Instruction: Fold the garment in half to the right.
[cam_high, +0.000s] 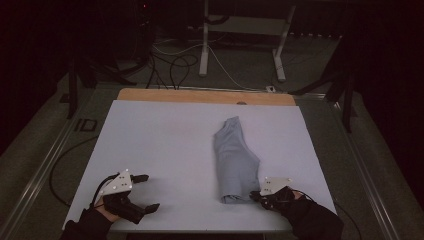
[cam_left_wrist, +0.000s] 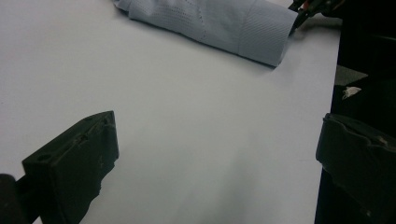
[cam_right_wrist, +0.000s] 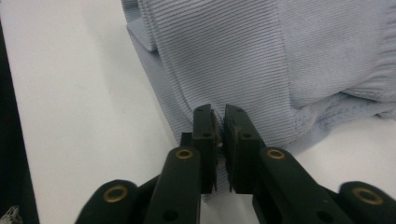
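Observation:
A light blue ribbed garment (cam_high: 235, 160) (cam_left_wrist: 210, 23) (cam_right_wrist: 261, 60) lies folded into a long strip right of the middle of the white table top (cam_high: 165, 145), its ribbed hem toward the front edge. At the hem's near right corner, my right gripper (cam_high: 255, 196) (cam_right_wrist: 219, 116) is shut on the fabric's edge, and a fold of cloth shows between the two pads. The same gripper (cam_left_wrist: 303, 7) appears at the hem in the left gripper view. My left gripper (cam_high: 150, 191) (cam_left_wrist: 217, 140) rests at the front left, open over bare table, well apart from the garment.
A wooden strip (cam_high: 200, 95) borders the table's far edge. Behind it on the floor stand white desk legs (cam_high: 205, 45) and loose cables (cam_high: 175, 65). The table's front edge runs just under both hands.

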